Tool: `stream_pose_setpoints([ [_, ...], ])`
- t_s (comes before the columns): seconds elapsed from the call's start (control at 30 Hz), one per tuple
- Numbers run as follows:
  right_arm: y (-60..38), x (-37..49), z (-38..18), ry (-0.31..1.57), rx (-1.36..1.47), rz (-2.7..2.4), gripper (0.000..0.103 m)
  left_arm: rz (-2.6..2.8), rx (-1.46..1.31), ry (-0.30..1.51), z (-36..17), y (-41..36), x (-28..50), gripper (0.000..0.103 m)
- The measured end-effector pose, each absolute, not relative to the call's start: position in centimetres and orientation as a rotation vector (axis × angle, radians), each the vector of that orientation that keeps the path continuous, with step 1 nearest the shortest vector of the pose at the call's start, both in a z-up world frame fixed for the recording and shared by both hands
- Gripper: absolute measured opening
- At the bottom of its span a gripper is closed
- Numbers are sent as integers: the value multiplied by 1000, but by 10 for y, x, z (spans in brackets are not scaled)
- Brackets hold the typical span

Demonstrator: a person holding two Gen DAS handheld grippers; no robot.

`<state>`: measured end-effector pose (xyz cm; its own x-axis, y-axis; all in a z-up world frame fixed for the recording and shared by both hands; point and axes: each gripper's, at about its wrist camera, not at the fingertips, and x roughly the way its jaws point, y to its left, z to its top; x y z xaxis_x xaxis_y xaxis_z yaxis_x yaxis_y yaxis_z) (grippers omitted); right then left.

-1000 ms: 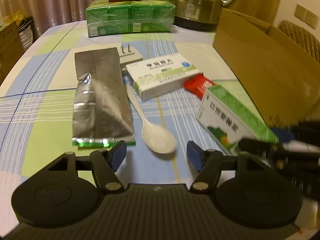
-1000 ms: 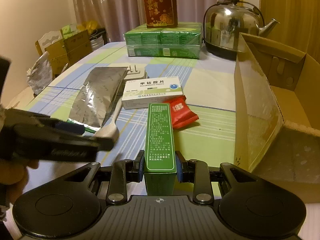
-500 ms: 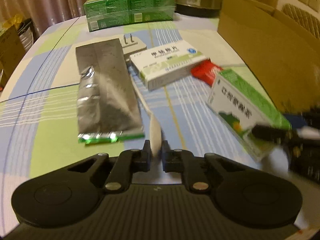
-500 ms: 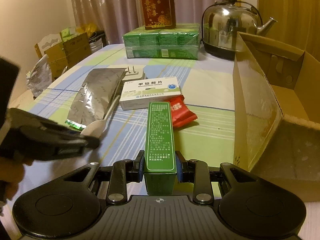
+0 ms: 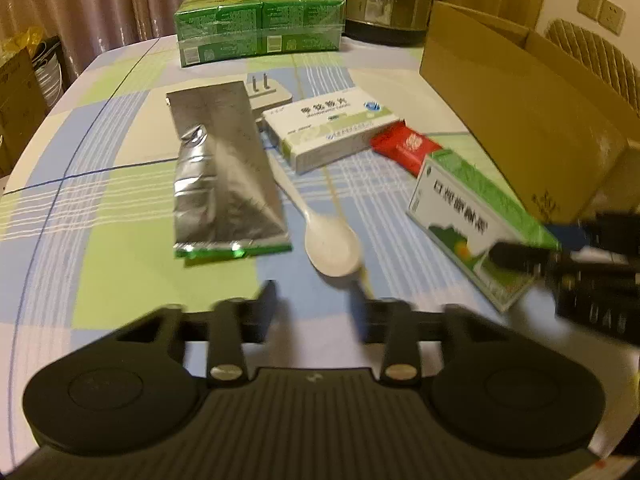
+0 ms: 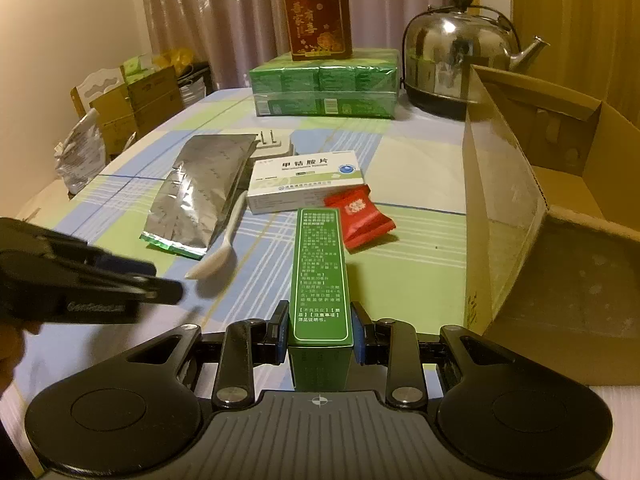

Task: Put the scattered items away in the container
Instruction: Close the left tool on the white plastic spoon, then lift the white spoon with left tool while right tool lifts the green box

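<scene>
Right gripper pinches a green box by its near end, pads pressed on both sides – top face carries small white Chinese print, too fine to read. The box juts forward above the table, just left of the cardboard box.

Left gripper has just been opening, jaws spread and blurred, nothing between them; it hovers just short of the white spoon, whose bowl lies on the cloth pointing toward it.

Cardboard box stands open at the right, flaps up, floor bare where visible.

Scattered on the checked cloth: a silver foil pouch with a green bottom edge, left of the spoon and overlapping a white plug adapter; a white medicine box printed 甲钴胺片 with a blue round logo; a red candy wrapper just right of it.

Further back – a shrink-wrapped green pack with a dark red carton, gold characters on it, standing on top; a steel kettle to the right. Curtains behind.
</scene>
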<state>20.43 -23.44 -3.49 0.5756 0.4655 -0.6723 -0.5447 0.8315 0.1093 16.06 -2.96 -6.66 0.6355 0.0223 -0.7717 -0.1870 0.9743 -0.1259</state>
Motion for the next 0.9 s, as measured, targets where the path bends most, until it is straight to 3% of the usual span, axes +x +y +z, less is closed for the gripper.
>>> stream_pose_setpoints([
  [0.17,-237,205,-37,754,-104,598,28,144,-245,869,-71,-36,185,58],
  [0.4,-239,210,-39,745,-84,601,27,169,-254,869,-76,-43,205,58],
  [0.53,-239,211,-39,743,-80,606,27,189,-274,885,-80,-39,209,50],
  [0.63,-239,211,-39,741,-81,609,27,193,-258,885,-81,-38,208,29],
  [0.7,-239,211,-39,741,-83,609,27,186,-252,890,-81,-35,206,26],
  [0.8,-239,208,-38,743,-87,611,27,170,-235,903,-79,-32,201,11],
  [0.9,-238,204,-37,744,-98,617,27,141,-203,916,-78,-32,186,10],
])
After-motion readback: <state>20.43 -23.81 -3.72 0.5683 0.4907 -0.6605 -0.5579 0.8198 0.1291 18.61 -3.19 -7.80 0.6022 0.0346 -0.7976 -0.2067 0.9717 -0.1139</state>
